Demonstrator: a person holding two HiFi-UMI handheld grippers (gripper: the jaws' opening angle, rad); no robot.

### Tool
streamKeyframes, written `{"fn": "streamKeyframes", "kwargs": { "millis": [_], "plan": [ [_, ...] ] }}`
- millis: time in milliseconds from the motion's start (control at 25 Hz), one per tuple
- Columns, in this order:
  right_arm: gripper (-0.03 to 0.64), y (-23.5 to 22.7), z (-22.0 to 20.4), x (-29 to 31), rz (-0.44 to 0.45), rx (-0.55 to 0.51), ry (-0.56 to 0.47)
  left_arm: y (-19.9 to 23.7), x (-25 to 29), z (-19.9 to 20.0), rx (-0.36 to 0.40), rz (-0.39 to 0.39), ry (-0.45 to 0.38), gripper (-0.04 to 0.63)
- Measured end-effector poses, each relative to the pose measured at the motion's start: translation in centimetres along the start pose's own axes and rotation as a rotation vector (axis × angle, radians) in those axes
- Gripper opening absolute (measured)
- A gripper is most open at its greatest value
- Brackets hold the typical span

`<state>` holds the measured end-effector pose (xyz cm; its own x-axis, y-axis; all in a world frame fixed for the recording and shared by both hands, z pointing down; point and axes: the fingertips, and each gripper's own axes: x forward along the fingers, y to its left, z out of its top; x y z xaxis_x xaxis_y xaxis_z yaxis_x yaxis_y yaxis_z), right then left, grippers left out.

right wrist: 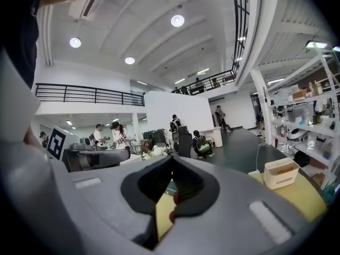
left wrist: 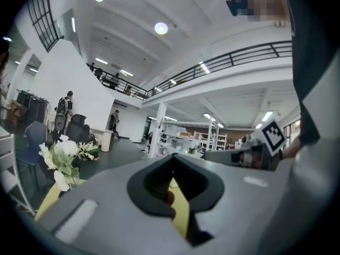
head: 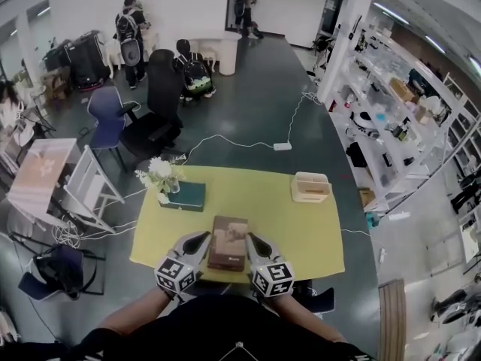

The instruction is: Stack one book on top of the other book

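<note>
A brown book [head: 228, 244] lies flat near the front edge of the yellow table [head: 301, 232]. A dark green book [head: 183, 196] lies at the table's back left, beside a small bunch of white flowers [head: 159, 173]. My left gripper [head: 205, 237] hangs just left of the brown book and my right gripper [head: 250, 238] just right of it, both held above the table. In the left gripper view the left gripper [left wrist: 172, 159] is shut with nothing gripped. In the right gripper view the right gripper [right wrist: 172, 159] is shut the same way and holds nothing.
A beige open box [head: 310, 187] stands at the table's back right. A white cable and power strip [head: 282, 147] lie on the floor behind the table. Chairs [head: 113, 119] stand at the back left, shelving [head: 391, 111] lines the right, and people stand far off.
</note>
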<state>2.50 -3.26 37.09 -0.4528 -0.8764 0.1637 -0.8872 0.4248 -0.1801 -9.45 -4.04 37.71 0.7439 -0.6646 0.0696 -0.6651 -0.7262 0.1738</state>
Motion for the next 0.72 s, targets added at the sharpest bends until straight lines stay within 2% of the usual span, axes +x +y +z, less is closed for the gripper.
{"fn": "streamKeyframes", "kwargs": {
  "millis": [200, 720],
  "plan": [
    [0.005, 0.7, 0.0, -1.1, 0.001, -0.003, -0.009, -1.1, -0.5, 0.0, 0.023, -0.024, -0.001, 0.006],
    [0.003, 1.7, -0.6, -1.9, -0.005, -0.031, -0.01, -1.6, -0.9, -0.9, 0.044, -0.025, -0.006, 0.006]
  ]
}}
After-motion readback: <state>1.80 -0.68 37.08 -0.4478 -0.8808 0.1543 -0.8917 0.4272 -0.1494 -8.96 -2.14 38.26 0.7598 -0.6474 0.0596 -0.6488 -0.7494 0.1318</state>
